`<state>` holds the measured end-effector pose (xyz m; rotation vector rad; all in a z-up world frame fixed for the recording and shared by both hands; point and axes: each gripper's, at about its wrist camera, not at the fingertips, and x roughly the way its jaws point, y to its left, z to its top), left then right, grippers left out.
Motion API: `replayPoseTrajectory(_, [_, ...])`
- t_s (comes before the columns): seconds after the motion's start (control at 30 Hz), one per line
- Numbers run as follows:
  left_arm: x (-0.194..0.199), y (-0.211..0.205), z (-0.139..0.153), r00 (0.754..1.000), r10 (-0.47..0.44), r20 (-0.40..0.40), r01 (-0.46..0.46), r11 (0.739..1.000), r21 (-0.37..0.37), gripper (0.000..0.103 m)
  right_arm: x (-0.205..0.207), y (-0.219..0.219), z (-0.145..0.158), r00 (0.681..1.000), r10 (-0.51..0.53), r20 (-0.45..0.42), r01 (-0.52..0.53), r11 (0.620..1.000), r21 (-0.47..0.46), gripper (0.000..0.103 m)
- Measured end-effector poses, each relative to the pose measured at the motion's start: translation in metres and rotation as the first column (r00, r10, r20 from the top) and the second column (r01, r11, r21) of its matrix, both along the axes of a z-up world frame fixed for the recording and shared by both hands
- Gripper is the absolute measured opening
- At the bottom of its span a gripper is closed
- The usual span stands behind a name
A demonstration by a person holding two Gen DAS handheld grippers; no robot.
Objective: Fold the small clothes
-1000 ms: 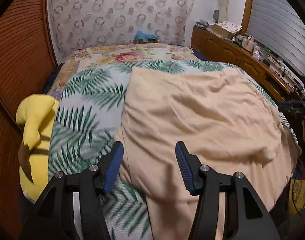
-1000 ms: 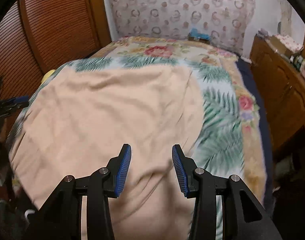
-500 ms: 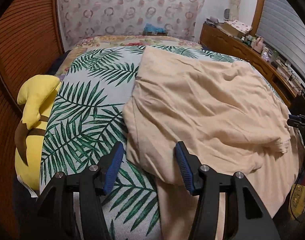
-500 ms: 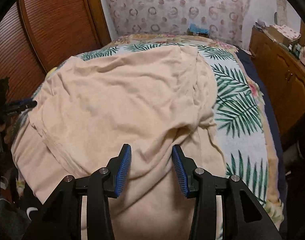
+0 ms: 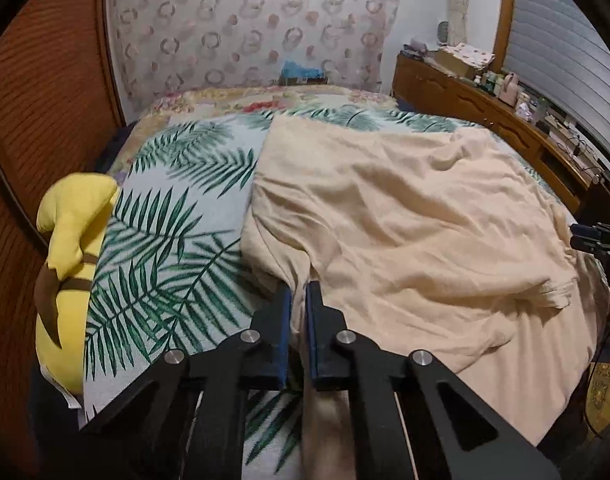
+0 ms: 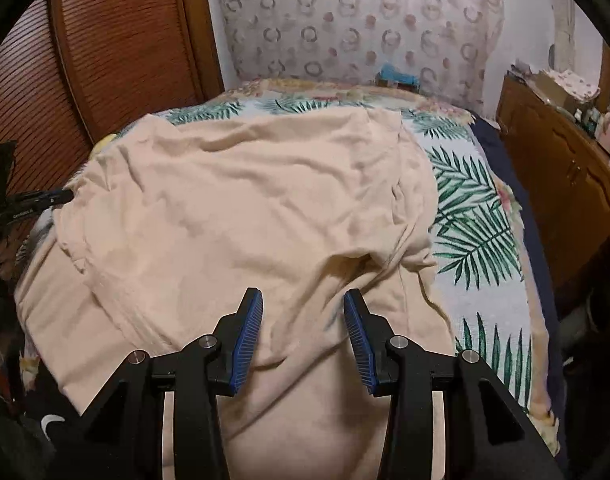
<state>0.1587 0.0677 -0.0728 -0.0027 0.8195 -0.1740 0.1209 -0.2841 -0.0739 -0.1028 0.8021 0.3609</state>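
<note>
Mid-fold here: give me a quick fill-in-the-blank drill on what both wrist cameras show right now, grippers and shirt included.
1. The left gripper is ____ on a fold of the peach T-shirt.
2. The right gripper has its jaws ____ above the shirt.
3. The bedspread under the shirt is printed with green palm ____.
4. The plush toy at the bed's edge is mostly ____.

Missing words: shut; open; leaves; yellow

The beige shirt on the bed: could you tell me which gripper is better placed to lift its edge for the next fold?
Left. The left gripper has just closed its jaws on the beige shirt edge; the right gripper hovers open above the cloth.
</note>
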Motion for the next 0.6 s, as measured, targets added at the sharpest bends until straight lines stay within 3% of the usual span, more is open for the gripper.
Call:
replayPoseTrajectory(0.2, [-0.009, -0.008, 0.03, 0.996, -0.008, 0.085, 0.01, 1.0, -0.015, 0.008, -0.015, 0.01, -0.005, 0.997, 0.06, -0.045, -0.057, 0.997, 0.049, 0.044])
replayPoseTrajectory(0.33, [-0.01, -0.012, 0.039, 0.995, -0.019, 0.097, 0.021, 1.0, -0.021, 0.008, -0.007, 0.009, -0.018, 0.996, 0.014, -0.082, -0.014, 1.0, 0.01, 0.044])
replayPoseTrajectory(0.47, [-0.012, -0.014, 0.04, 0.995, -0.022, 0.099, 0.025, 0.999, -0.032, 0.008, 0.005, 0.0, -0.015, 0.997, -0.014, -0.082, 0.018, 0.999, 0.05, 0.044])
replayPoseTrajectory(0.6, [-0.015, -0.017, 0.041, 0.994, -0.026, 0.105, 0.03, 0.999, -0.038, 0.008, 0.011, 0.009, -0.016, 0.998, -0.008, -0.063, 0.008, 1.0, 0.011, 0.04])
